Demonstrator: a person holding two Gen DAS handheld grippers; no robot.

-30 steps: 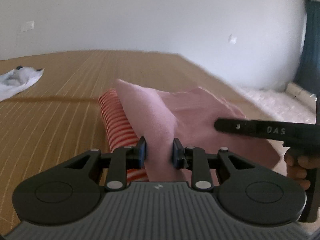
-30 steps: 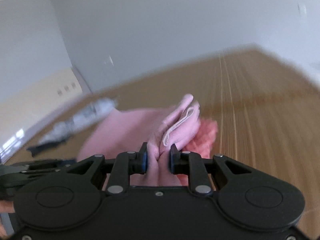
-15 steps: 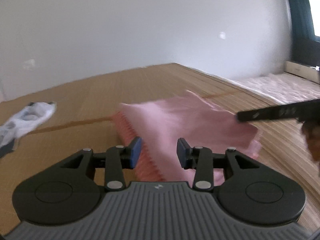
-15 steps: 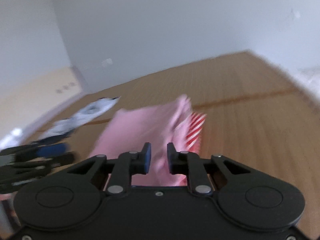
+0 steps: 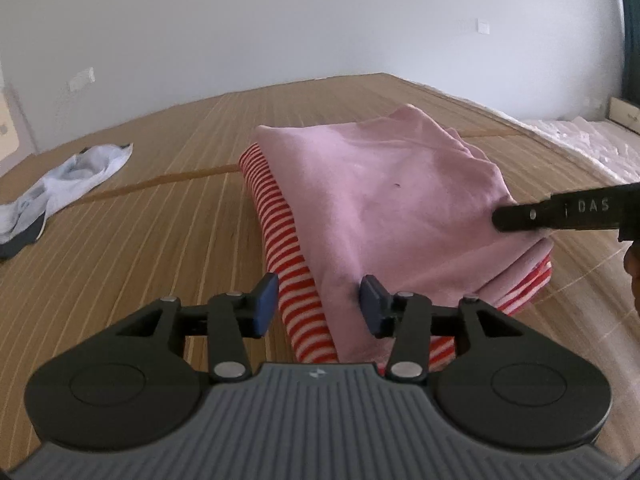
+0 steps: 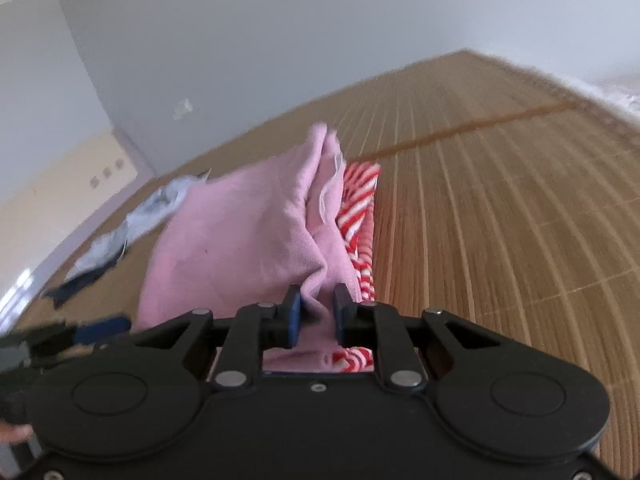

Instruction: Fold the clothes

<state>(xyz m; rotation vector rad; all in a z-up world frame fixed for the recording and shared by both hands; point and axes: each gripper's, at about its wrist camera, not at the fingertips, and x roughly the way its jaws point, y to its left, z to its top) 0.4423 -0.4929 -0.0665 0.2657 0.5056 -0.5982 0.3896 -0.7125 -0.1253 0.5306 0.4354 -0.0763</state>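
Observation:
A folded pink garment (image 5: 392,200) lies on top of a red-and-white striped garment (image 5: 276,216) on the woven mat. My left gripper (image 5: 319,311) is open at the near edge of the stack, one pad on each side of the seam between pink and stripes, gripping nothing. My right gripper (image 6: 317,314) is shut on a raised fold of the pink garment (image 6: 240,240), and the striped garment (image 6: 360,208) shows just to its right. In the left wrist view, a right gripper finger (image 5: 560,214) rests at the stack's right corner.
A crumpled white and dark garment (image 5: 68,184) lies on the mat (image 5: 140,240) far left, and it also shows in the right wrist view as a blurred garment (image 6: 132,220). White plastic sheeting (image 5: 580,140) borders the mat's right side. A hand (image 5: 632,264) is at the right edge.
My left gripper has opened and let go of the pink garment, which now lies flatter on the striped one. The right gripper still pinches the pink fold.

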